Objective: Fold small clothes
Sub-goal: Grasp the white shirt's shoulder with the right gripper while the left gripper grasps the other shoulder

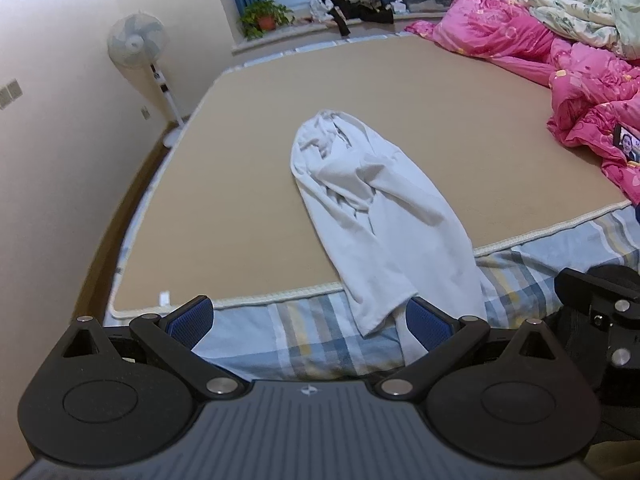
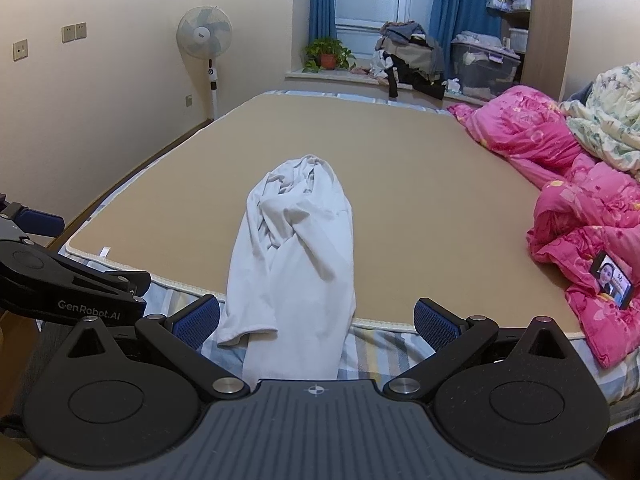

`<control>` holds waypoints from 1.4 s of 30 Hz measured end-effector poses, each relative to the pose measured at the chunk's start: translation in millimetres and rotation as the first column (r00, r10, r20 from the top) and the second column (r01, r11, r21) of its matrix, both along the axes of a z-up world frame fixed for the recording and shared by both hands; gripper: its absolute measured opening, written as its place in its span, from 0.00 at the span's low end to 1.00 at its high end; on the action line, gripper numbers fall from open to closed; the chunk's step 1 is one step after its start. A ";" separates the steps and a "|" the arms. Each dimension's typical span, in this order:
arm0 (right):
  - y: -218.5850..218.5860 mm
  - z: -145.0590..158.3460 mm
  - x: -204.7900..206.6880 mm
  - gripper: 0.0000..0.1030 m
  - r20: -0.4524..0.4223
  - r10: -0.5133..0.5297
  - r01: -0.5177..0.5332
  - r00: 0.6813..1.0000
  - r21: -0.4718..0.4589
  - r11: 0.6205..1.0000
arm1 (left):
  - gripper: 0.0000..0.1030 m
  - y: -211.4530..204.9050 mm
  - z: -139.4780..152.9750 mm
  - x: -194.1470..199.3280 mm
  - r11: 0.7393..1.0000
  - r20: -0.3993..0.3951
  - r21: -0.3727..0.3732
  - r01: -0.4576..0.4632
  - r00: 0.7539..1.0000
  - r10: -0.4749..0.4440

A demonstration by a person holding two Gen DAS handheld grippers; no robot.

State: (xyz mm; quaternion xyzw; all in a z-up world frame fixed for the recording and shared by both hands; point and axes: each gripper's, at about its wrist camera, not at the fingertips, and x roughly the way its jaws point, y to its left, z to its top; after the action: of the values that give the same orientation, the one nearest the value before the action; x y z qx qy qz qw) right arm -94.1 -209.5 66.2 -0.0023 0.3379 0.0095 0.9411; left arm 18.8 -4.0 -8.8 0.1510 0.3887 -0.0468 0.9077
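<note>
White garment (image 2: pixel 292 248): bunched lengthwise on the bed (image 2: pixel 420 184), its hem overhanging the near edge, ahead of both jaws. Left gripper (image 1: pixel 308 322): jaws wide, empty. Right gripper (image 2: pixel 316 322): jaws wide, empty, hem apparently between them. Step: first grasp pending. Next: pinch hem corners, spread flat.

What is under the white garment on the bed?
The white garment lies mostly on the tan mat; its near end hangs over the mat's edge onto the plaid sheet. Whatever lies directly beneath the bunched cloth is covered and cannot be seen.
</note>
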 end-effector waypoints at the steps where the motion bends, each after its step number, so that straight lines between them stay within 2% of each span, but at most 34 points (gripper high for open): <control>1: -2.8 -0.9 4.1 0.99 -0.010 0.000 0.001 1.000 0.009 1.000 | 0.99 4.3 -1.4 7.2 1.000 -0.015 -0.016 -0.008 1.000 0.008; 5: -21.6 -12.2 28.9 0.99 -0.043 -0.032 0.035 0.999 0.062 0.997 | 0.99 26.0 -6.8 45.5 0.997 -0.008 -0.014 -0.076 0.997 0.076; 9: -39.3 -39.1 70.1 0.99 -0.008 -0.082 0.083 0.997 0.067 0.994 | 1.00 58.5 -15.4 106.9 0.981 -0.014 -0.026 -0.193 0.981 0.192; 14: -40.9 -85.7 166.3 0.99 -0.017 -0.045 0.046 0.999 0.130 0.990 | 0.99 90.0 -26.1 170.2 0.946 -0.052 -0.033 -0.321 0.946 0.319; 17: -35.3 -117.2 248.6 0.99 -0.093 -0.028 0.050 0.995 0.245 0.968 | 0.99 96.9 -34.1 198.7 0.938 -0.058 0.007 -0.347 0.936 0.347; 20: -39.9 -151.1 316.1 0.97 -0.215 -0.145 0.211 0.966 0.326 0.921 | 1.00 101.5 -44.3 222.8 0.938 -0.084 0.030 -0.345 0.934 0.346; 22: -55.3 -173.4 347.9 0.97 -0.283 -0.254 0.352 0.925 0.385 0.853 | 1.00 102.0 -53.6 243.3 0.940 -0.093 0.047 -0.337 0.936 0.340; 23: -62.6 -182.4 359.2 0.97 -0.316 -0.329 0.440 0.890 0.403 0.802 | 1.00 100.7 -58.5 255.2 0.943 -0.094 0.052 -0.330 0.938 0.333; 24: -68.9 -191.6 372.1 0.97 -0.336 -0.347 0.470 0.876 0.425 0.774 | 1.00 98.2 -63.4 269.2 0.945 -0.092 0.057 -0.321 0.941 0.325; 26: -70.8 -205.4 396.2 0.96 -0.348 -0.309 0.446 0.885 0.447 0.775 | 0.99 89.6 -73.8 296.8 0.949 -0.086 0.070 -0.307 0.946 0.312; 28: -62.6 -215.4 419.0 0.95 -0.340 -0.243 0.376 0.908 0.413 0.829 | 1.00 79.9 -85.5 333.4 0.955 -0.097 0.062 -0.290 0.950 0.295; 29: -56.0 -220.0 428.7 0.80 -0.327 -0.203 0.324 0.923 0.376 0.868 | 0.99 75.1 -91.9 349.8 0.958 -0.105 0.056 -0.281 0.953 0.285; 30: -50.4 -223.1 435.0 0.56 -0.307 -0.161 0.266 0.938 0.340 0.902 | 0.99 70.6 -98.3 363.1 0.961 -0.109 0.056 -0.270 0.955 0.275; 31: -45.2 -224.7 440.5 0.09 -0.299 -0.112 0.203 0.948 0.294 0.934 | 0.99 65.0 -106.5 380.3 0.963 -0.114 0.067 -0.262 0.957 0.268; 32: -44.4 -221.9 442.5 0.07 -0.303 -0.108 0.184 0.947 0.233 0.955 | 0.99 60.5 -113.4 394.0 0.962 -0.118 0.085 -0.258 0.956 0.267; 33: -48.7 -214.5 437.3 0.06 -0.274 -0.112 0.180 0.955 0.235 0.955 | 0.99 56.0 -119.7 408.2 0.962 -0.121 0.103 -0.251 0.957 0.263; 35: -70.9 -183.2 411.1 0.04 -0.140 -0.131 0.164 0.982 0.264 0.950 | 0.99 48.4 -128.1 433.9 0.967 -0.122 0.114 -0.226 0.963 0.240; 37: -105.4 -153.2 379.0 0.04 -0.036 -0.184 0.187 0.982 0.267 0.945 | 0.99 35.6 -134.5 462.3 0.974 -0.131 0.111 -0.197 0.969 0.210; 39: -139.2 -142.4 360.6 0.04 -0.022 -0.250 0.247 0.968 0.262 0.933 | 1.00 19.8 -141.8 489.7 0.982 -0.147 0.102 -0.161 0.974 0.175; 42: -179.6 -151.8 350.1 0.04 -0.052 -0.287 0.290 0.957 0.266 0.919 | 1.00 -11.4 -153.1 531.0 0.988 -0.193 0.102 -0.112 0.973 0.130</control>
State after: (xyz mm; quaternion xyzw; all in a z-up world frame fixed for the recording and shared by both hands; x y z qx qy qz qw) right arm 256.0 -389.1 -85.6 0.1761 0.3355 -0.0829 0.9217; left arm 549.9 -15.4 -161.8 0.1627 0.4876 0.0115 0.8577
